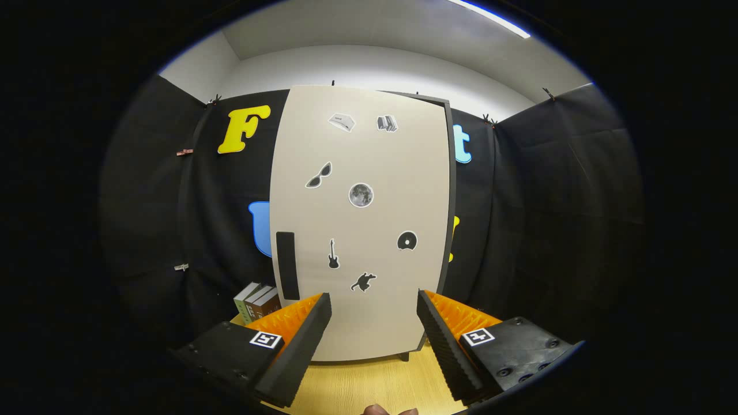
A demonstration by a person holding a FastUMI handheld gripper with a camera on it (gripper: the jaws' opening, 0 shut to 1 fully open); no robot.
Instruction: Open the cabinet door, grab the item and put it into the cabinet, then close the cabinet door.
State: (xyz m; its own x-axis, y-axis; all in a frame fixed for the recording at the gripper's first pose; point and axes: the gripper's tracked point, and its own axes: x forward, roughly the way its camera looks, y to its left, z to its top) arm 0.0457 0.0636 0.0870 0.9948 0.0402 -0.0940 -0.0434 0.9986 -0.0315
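Cabinet door (360, 222): flat beige panel, closed, standing at tabletop (369, 386) far edge; one dark bar handle (287, 265); seven stickers.
Gripper (373, 311): released, ridged fingers spread, nothing between.
Books (258, 301): three, upright, left of cabinet.

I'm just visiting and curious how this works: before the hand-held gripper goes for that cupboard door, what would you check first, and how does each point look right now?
1. Cabinet door shut, ready to be opened: ok.
2. Dark handle near the door's left edge in sight: ok.
3. Hand-held gripper open, nothing between its fingers: ok.
4. Fingers lined up on the handle: not ok, it sits left of them.
5. Item to store located: cannot tell; books stand left of the cabinet.
6. Room inside cabinet: cannot tell.
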